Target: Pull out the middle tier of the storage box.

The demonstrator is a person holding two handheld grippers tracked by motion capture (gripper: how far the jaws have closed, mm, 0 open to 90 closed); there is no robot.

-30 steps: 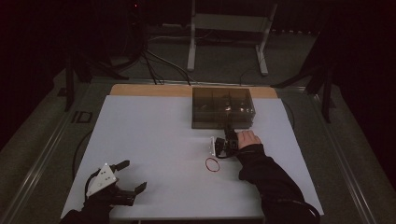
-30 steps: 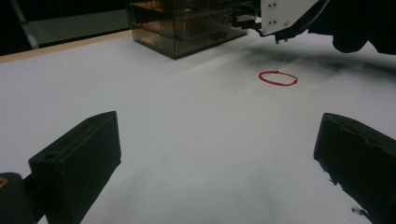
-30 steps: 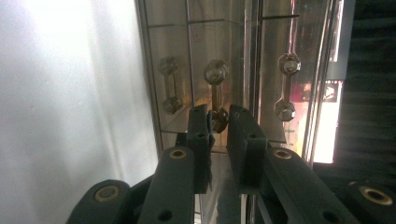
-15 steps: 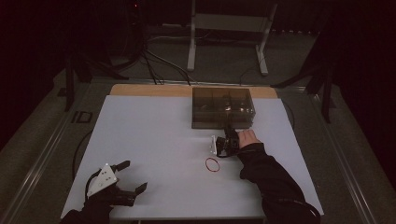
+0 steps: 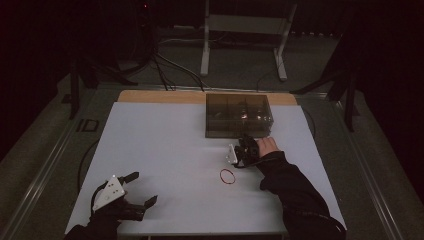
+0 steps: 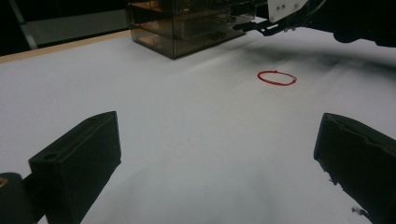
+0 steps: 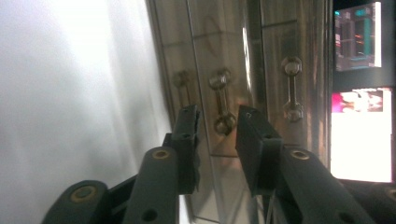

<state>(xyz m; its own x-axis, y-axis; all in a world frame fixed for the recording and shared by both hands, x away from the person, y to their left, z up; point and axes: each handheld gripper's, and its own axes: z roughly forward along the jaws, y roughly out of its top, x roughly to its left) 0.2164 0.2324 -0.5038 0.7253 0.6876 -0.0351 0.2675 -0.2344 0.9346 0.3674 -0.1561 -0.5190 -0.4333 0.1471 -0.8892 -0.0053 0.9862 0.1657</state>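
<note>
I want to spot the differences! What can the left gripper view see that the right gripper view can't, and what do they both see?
Left gripper view: a red rubber band lying on the white table, past the left hand-held gripper, whose jaws stand wide open. Right gripper view: the drawer handles up close, with one handle in the gap of the right hand-held gripper, whose jaws have just been opening, and bright screens off to the side. Both: the smoky see-through drawer box and the white table.

One drawer box (image 5: 239, 115), one red band (image 5: 227, 176)
</note>
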